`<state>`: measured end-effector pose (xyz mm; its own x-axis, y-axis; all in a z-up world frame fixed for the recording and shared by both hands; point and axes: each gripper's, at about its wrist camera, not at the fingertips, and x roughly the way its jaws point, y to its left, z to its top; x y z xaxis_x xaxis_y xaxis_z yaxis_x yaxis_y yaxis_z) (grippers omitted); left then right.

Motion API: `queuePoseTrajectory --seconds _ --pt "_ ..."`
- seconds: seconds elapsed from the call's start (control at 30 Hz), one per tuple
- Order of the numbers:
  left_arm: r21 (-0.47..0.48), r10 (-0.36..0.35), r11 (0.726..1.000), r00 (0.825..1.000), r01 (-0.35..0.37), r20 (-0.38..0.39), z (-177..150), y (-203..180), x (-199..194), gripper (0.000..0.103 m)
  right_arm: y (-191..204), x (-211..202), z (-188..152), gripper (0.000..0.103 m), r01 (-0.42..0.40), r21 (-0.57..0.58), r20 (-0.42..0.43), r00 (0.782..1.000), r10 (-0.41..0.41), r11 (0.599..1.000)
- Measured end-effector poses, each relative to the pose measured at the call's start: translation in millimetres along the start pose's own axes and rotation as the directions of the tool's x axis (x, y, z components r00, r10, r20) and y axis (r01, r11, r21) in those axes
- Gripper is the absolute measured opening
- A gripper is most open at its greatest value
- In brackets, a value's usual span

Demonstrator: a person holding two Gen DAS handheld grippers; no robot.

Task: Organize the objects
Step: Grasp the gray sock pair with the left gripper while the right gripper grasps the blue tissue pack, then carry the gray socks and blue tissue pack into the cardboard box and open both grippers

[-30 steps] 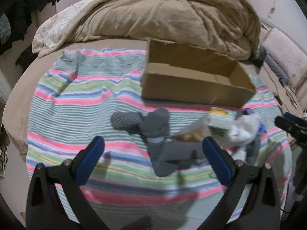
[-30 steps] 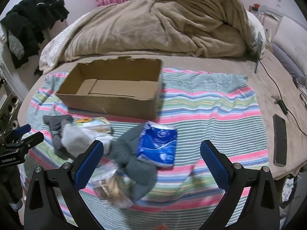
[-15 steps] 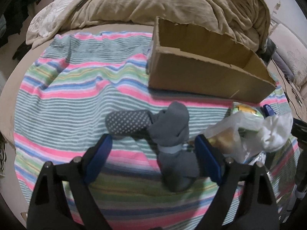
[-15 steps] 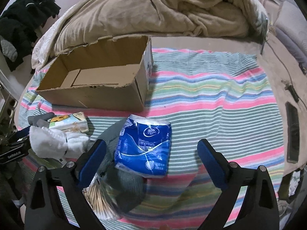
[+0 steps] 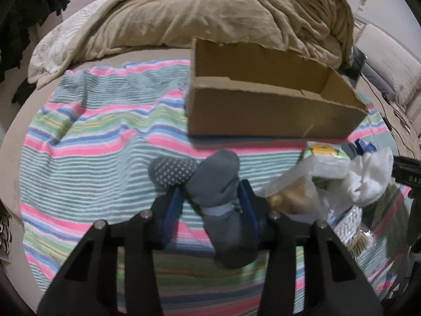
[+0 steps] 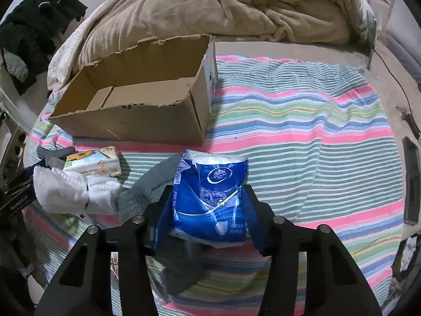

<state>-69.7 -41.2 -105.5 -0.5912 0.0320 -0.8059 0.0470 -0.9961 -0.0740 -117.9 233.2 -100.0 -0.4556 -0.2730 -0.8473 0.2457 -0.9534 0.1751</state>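
the bed [image 6: 263, 50] carries a big beige blanket [image 6: 210, 8] at its far end and a striped cloth [image 6: 302, 121] spread over the near part. on this cloth stands an open cardboard box [image 6: 136, 121] with torn edges; its inside looks empty in both views.

in front of the box lies a small heap of things. a blue tissue pack [image 6: 210, 192] lies partly on a grey sock [image 6: 142, 192], and the right tool [image 6: 208, 208] has its blue pads on both sides of the pack; the jaws are closing and the pads seem to press on its wrapper. to the left of it lie a white fluffy sock [image 6: 68, 192] and a small tissue pack with a yellow cartoon [image 6: 97, 163], touching each other.

in the left wrist view, the left tool [image 5: 210, 208] is closing around a folded pair of dark grey socks [image 5: 218, 184], and its pads touch the bundle on both sides. a dotted grey sock [image 5: 171, 171] lies just beside it. a clear plastic bag [image 5: 294, 194] lies to the right.
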Motion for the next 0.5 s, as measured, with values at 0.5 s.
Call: queuePoseTrajectory --seconds 0.5 --pt "-0.048 -0.133 0.990 0.990 0.135 0.041 10 1 -25 0.030 9 -52 12 0.050 -0.035 -0.024 0.140 0.989 0.039 0.999"
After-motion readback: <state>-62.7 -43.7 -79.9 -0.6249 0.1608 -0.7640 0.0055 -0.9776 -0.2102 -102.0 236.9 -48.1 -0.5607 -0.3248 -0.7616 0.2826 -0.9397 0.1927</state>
